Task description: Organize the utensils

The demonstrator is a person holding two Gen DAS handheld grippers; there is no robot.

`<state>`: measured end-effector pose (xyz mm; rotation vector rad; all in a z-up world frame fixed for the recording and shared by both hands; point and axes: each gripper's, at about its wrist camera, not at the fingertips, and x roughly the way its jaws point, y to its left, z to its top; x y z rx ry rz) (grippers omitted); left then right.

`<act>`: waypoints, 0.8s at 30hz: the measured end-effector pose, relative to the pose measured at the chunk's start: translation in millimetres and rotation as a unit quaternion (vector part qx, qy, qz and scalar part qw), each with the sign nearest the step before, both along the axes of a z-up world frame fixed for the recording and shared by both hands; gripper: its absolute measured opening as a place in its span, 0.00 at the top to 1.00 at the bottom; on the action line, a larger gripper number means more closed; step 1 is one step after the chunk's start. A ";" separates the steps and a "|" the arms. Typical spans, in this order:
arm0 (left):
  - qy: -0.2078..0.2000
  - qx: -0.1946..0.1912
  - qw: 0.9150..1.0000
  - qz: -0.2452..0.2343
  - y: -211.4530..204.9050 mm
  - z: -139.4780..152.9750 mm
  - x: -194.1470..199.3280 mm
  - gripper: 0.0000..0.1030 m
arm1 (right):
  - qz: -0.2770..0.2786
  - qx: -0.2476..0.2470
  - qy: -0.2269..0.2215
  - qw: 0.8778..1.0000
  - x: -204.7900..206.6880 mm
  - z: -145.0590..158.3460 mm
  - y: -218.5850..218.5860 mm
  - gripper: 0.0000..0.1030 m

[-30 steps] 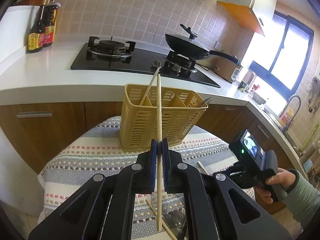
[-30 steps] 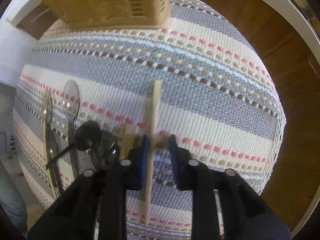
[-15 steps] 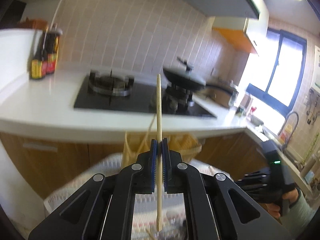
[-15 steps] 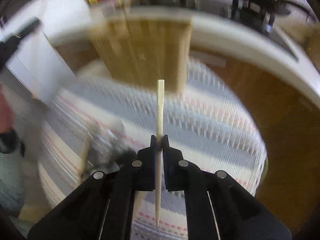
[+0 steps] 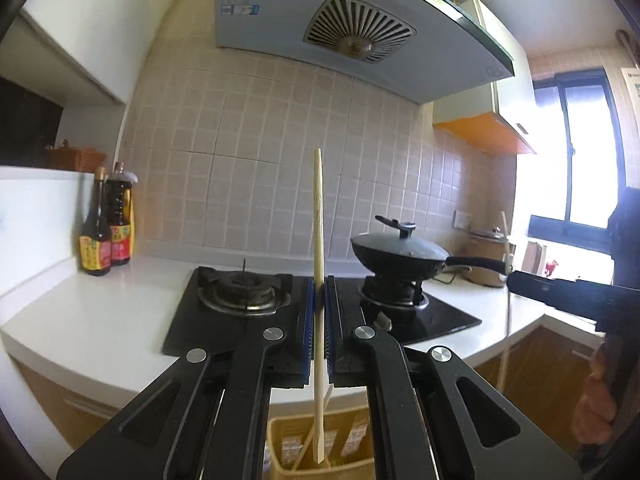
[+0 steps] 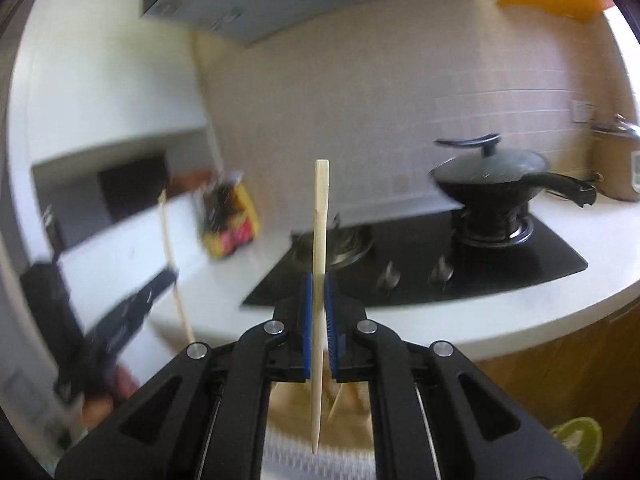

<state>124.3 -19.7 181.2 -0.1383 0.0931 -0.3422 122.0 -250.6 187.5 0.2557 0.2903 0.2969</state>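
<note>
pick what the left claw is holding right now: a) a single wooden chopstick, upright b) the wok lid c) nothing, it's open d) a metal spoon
a, in the left wrist view the left claw is shut on a wooden chopstick that stands upright between the blue pads, its lower tip over the yellow utensil basket.

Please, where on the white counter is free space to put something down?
The white counter lies bare between the sauce bottles and the black gas hob, and along its front edge. Right of the hob is crowded: wok and rice cooker.
</note>
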 end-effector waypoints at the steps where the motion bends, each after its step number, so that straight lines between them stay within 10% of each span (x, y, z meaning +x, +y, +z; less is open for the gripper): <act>1: -0.002 -0.004 1.000 0.002 -1.7 -3.0 4.5 0.97 | -0.012 0.002 -0.004 1.000 8.1 -3.8 -0.6 0.96; 19: 0.044 -0.015 0.999 0.001 -0.8 -79.5 50.6 0.96 | -0.055 -0.045 0.027 0.997 45.7 -97.9 22.5 0.95; 24: 0.062 -0.022 0.998 -0.019 6.7 -77.0 39.7 0.68 | -0.021 -0.038 0.051 0.998 29.6 -97.2 19.3 0.91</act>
